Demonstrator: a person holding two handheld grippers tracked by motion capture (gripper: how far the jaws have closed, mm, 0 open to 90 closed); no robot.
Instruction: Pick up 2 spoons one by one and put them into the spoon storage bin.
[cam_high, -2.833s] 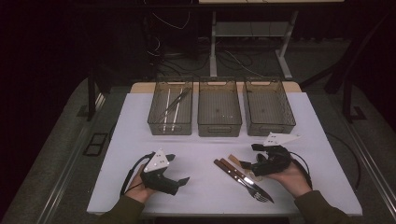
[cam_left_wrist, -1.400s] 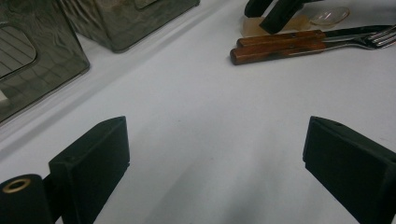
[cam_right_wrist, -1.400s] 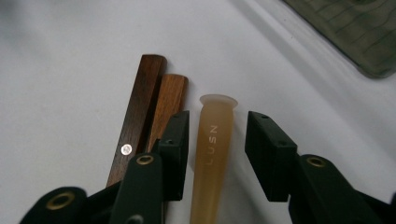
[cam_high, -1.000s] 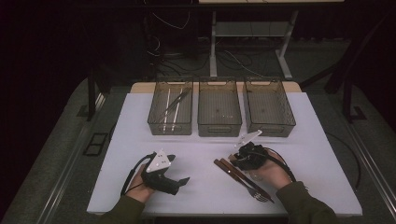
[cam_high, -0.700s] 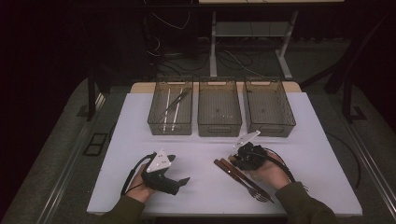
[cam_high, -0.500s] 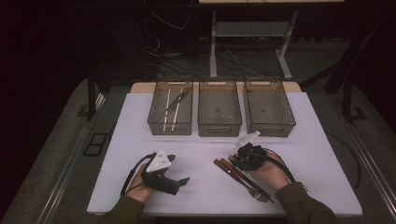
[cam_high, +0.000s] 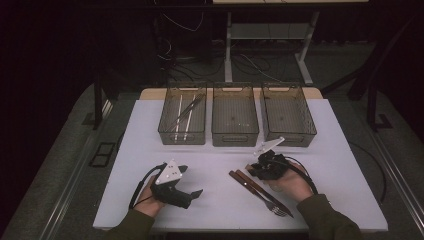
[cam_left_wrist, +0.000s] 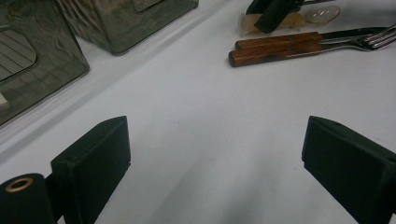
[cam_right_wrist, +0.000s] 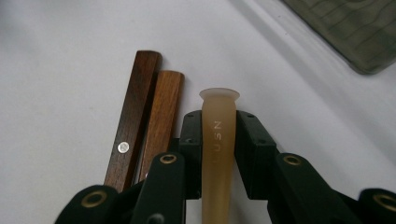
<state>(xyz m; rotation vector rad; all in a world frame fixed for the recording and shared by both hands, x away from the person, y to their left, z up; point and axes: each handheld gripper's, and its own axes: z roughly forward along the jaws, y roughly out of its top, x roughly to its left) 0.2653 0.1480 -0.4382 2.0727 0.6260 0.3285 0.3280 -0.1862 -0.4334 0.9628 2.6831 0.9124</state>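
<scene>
On the white desk (cam_high: 215, 150), seen from the high view, the right gripper (cam_high: 263, 167) sat low over the near-right area, just beside the two wooden-handled pieces of cutlery (cam_high: 257, 186), which lay side by side with a fork head at the near end. What it held was too small to tell from there. The right gripper view settled it: the black jaws were clamped on a pale translucent beige plastic handle with raised lettering (cam_right_wrist: 217, 140), pads pressing both sides, flared end sticking out past the fingertips. The jaws had just been closing with that handle between them. The same view showed the two brown wooden handles (cam_right_wrist: 147, 116) lying parallel just left of the held handle, one darker with a metal rivet; whether the nearer one touched the jaw, I couldn't tell.

The left gripper (cam_high: 172, 186) rested on the near-left desk, well apart from the cutlery. The left gripper view showed its jaws wide apart with bare desk between them, nothing held. Farther off it caught the wooden handles (cam_left_wrist: 275, 46) and the beige utensil (cam_left_wrist: 289, 18) under the other gripper, a clear rounded bowl at its end.

The high view alone showed three smoky clear plastic bins (cam_high: 235, 131) in a row at the far side; the left bin (cam_high: 167, 131) held long thin utensils.
</scene>
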